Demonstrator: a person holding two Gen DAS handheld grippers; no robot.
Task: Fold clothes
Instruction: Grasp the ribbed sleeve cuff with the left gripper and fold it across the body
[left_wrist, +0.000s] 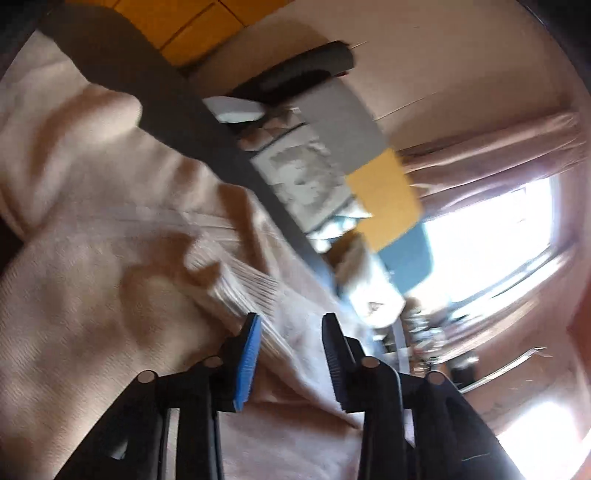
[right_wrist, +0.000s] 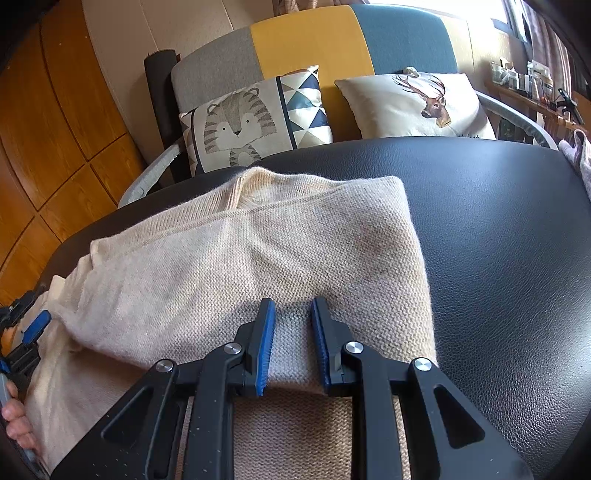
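Black leather table (right_wrist: 498, 229): beige knit sweater (right_wrist: 258, 251), partly folded, ribbed hem.

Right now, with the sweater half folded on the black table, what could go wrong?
1. The left claw stands open with the ribbed cuff loose beside one pad; it may slide and undo the fold.
2. The right claw straddles a ridge of the beige sweater; lifting could drag the layers askew.
3. The sweater's left side hangs past the edge of the table, so it could slip off the smooth top.
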